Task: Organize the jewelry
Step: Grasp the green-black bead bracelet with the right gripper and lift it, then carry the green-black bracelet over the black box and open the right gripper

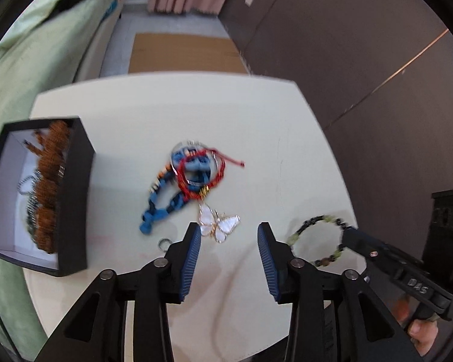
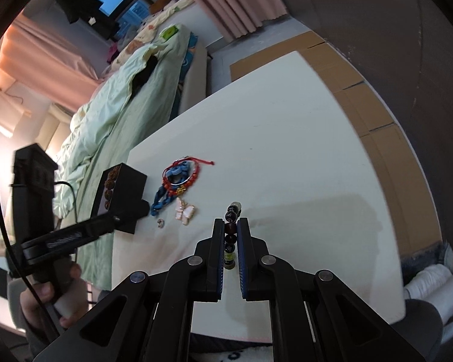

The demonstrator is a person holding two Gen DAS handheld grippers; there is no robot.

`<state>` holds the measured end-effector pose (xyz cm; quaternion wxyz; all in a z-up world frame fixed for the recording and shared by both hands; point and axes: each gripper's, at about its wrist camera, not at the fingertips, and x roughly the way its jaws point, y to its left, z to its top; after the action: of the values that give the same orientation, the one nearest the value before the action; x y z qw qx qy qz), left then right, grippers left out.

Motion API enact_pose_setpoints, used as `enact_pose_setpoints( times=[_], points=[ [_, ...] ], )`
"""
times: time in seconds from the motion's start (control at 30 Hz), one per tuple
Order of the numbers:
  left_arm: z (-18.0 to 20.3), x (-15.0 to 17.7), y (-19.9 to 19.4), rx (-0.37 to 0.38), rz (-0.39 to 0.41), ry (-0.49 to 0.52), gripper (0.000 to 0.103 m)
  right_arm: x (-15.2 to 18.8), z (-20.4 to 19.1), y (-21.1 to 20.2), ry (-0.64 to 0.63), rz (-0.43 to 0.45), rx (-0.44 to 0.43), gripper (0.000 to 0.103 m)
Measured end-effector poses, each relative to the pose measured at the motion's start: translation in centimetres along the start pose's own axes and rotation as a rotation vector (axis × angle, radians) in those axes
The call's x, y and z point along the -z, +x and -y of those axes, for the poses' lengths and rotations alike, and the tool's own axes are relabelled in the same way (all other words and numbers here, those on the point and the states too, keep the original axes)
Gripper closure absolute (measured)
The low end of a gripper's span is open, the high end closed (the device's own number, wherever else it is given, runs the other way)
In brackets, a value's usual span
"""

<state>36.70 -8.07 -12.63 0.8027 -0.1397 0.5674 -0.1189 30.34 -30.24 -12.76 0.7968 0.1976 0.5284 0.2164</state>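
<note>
Right hand-held gripper (image 2: pixel 230 226) pinches beaded bracelet (image 2: pixel 231 235) above tabletop (image 2: pixel 302 150). Left hand-held gripper (image 1: pixel 229 235) spread wide, just short of butterfly pendant (image 1: pixel 219 224).

On the worktop (image 1: pixel 256 114), the butterfly pendant (image 1: pixel 219 223) lies just ahead of the left tongs (image 1: pixel 229 236), the tangled bracelets (image 1: pixel 193 172) beyond it, the box (image 1: pixel 75 187) to their left, and a beaded bracelet (image 1: pixel 317 238) to their right.

Right tongs (image 2: pixel 230 226) clamped on beaded bracelet (image 2: pixel 231 235) above white table (image 2: pixel 302 166).
</note>
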Motion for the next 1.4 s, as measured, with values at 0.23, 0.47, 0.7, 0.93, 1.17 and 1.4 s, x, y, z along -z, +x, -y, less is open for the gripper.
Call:
enact_pose_setpoints(
  times=[0.23,0.47,0.7,0.93,1.17,1.4],
  points=[
    [0.8,-0.1,1.9,-0.020,-0.047,0.018,0.050,0.4,1.0,-1.5,0.014,0.030,-0.003,0.094],
    [1.1,0.0,3.3,-0.118,-0.048,0.059,0.050,0.7,1.6,-2.3,0.026,0.043,0.005,0.094],
    [1.4,0.4,4.3,-0.170,-0.034,0.101,0.050,1.0,2.1,-2.5,0.032,0.044,0.005,0.094],
    [2.0,0.5,4.5,-0.243,-0.025,0.171,0.062,1.1,1.4,-2.7,0.027,0.047,-0.001,0.094],
    [1.2,0.3,2.5,-0.182,0.004,0.135,0.062,0.9,0.3,-2.7,0.014,0.053,-0.008,0.094],
    [0.6,-0.1,-1.6,-0.136,0.076,0.112,0.062,0.6,-1.7,-2.8,-0.012,0.064,-0.027,0.094]
  ],
)
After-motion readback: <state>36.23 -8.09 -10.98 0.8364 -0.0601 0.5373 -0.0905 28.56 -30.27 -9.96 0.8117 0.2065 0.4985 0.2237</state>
